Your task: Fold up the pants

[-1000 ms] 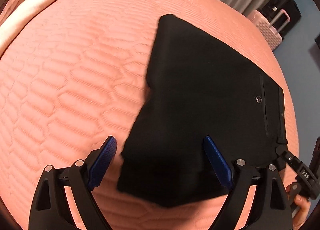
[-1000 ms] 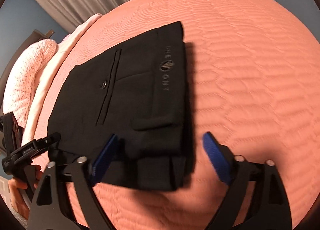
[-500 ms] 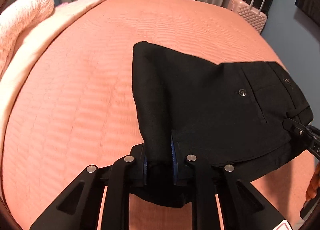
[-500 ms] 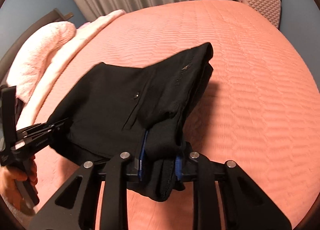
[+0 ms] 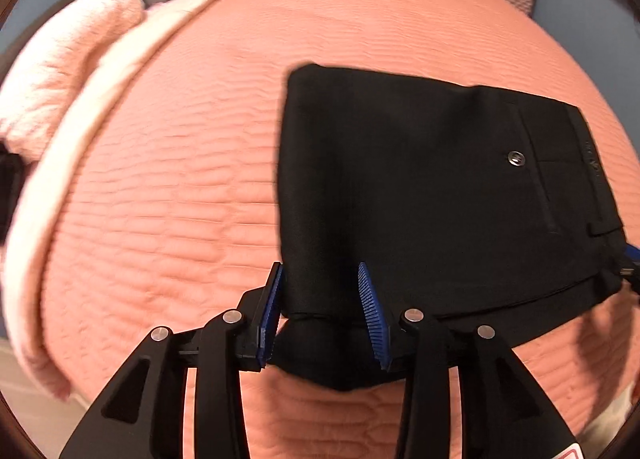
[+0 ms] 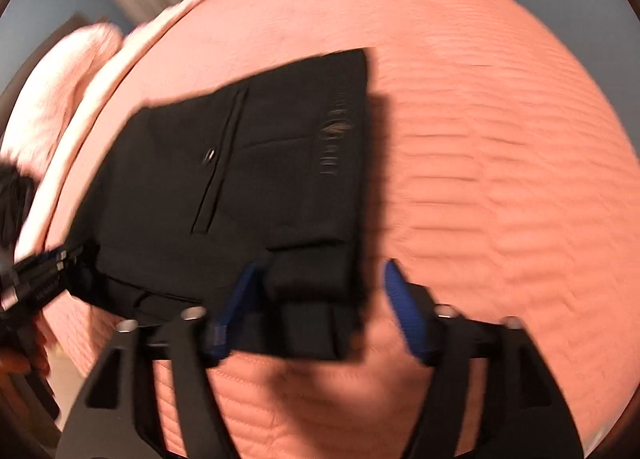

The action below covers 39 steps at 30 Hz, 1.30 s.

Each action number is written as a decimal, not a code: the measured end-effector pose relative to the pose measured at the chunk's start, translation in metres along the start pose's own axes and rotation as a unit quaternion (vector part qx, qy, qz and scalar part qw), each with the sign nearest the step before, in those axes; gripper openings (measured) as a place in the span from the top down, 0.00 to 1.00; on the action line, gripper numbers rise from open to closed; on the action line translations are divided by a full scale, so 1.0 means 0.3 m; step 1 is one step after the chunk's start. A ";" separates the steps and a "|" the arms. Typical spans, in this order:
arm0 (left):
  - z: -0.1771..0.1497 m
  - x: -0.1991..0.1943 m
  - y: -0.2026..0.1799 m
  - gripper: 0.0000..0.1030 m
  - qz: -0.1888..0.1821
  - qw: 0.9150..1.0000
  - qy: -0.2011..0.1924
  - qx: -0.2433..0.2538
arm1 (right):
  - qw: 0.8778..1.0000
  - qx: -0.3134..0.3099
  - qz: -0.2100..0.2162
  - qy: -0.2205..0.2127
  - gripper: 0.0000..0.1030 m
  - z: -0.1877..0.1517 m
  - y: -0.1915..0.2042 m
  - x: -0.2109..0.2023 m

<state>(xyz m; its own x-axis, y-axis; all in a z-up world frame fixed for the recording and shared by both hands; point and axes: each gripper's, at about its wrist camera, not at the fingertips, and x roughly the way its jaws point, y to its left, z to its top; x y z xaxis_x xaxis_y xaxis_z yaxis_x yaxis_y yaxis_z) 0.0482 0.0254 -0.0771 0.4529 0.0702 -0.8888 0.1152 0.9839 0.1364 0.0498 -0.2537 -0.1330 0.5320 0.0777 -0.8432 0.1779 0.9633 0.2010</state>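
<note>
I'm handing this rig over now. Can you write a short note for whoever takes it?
Left gripper: jaws just opened, near left corner of the folded black pants between them, unpinched.
Right gripper: jaws just opened wide, near right corner between them, released.
Pants lie folded in a compact rectangle on the salmon quilted bedspread, back pocket button up.
Done: fold made.
Left: back both grippers away; tidy edges if needed.
</note>
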 end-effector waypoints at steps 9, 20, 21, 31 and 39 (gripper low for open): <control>0.018 -0.215 -0.018 0.45 0.025 0.998 -0.053 -0.009 | 0.992 -0.035 -0.045 -0.113 0.12 0.025 0.138 -0.254; 0.005 -0.362 -0.082 0.45 0.018 0.996 -0.087 -0.002 | 0.985 -0.051 -0.049 -0.156 0.04 0.010 0.209 -0.394; 0.001 -0.372 -0.083 0.45 0.017 0.996 -0.088 -0.003 | 0.985 -0.050 -0.048 -0.159 0.04 0.005 0.210 -0.405; -0.022 -0.433 -0.125 0.37 0.007 0.995 -0.103 0.001 | 0.984 -0.067 -0.057 -0.157 0.04 -0.044 0.225 -0.423; -0.020 -0.434 -0.144 0.37 0.006 0.995 -0.100 0.004 | 0.983 -0.068 -0.076 -0.155 0.04 -0.039 0.227 -0.426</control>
<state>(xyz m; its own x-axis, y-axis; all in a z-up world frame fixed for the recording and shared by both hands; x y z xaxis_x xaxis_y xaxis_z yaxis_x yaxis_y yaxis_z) -0.0210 -0.0251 0.0303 0.6214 0.0469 -0.7821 0.1148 0.9820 0.1500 -0.0159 -0.1950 -0.0174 0.7377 -0.1323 -0.6621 0.1749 0.9846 -0.0019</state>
